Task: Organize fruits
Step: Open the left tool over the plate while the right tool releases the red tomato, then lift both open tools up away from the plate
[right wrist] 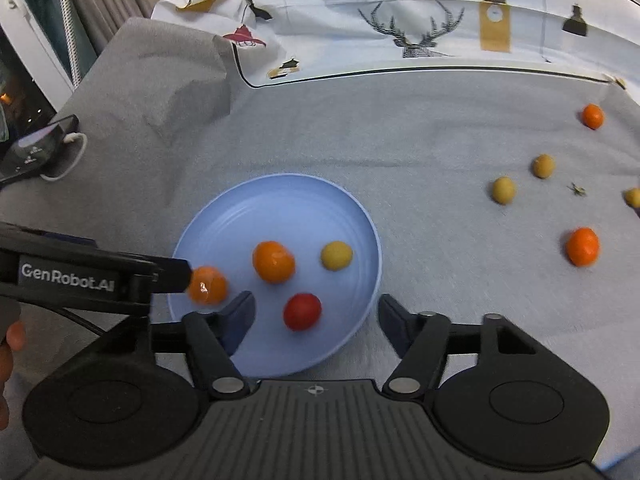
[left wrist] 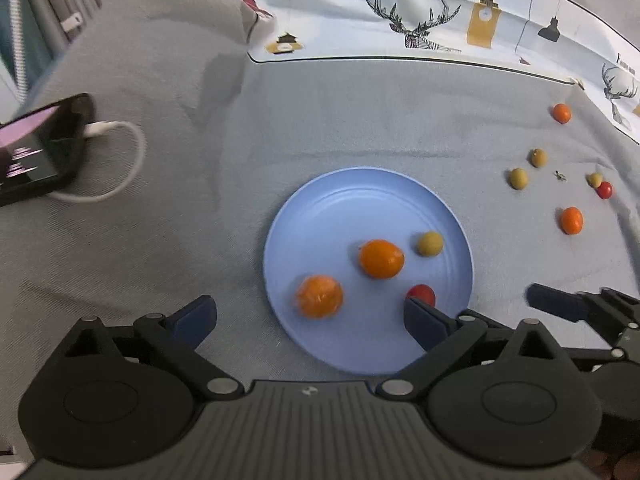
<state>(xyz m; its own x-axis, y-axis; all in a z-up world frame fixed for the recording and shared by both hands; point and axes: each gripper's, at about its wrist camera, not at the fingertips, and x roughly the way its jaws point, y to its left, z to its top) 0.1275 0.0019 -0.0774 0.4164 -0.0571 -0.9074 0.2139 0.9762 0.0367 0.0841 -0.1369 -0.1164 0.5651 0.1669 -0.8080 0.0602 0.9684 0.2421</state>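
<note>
Left wrist view: a grey cloth (left wrist: 168,220) covers the surface, with a printed white cloth (left wrist: 440,12) along its far edge and curtains at the far left corner. At the left edge a phone (left wrist: 36,152) lies plugged into a white cable (left wrist: 128,160). The blue plate (left wrist: 340,208), near the front edge, holds two oranges, a yellow-green fruit (left wrist: 430,244) and a red tomato (left wrist: 422,294). More small fruits lie loose toward the right edge, including an orange (left wrist: 571,220). The left gripper (left wrist: 308,320) hovers over the plate's near rim, jaws spread wide and empty, one orange (left wrist: 320,296) lying loose between them. The right gripper (right wrist: 316,316) is likewise parted, holding nothing, the tomato beneath its gap. The print reads "FASHION HOME"; the left gripper's side reads "GenRobot.AI".
</note>
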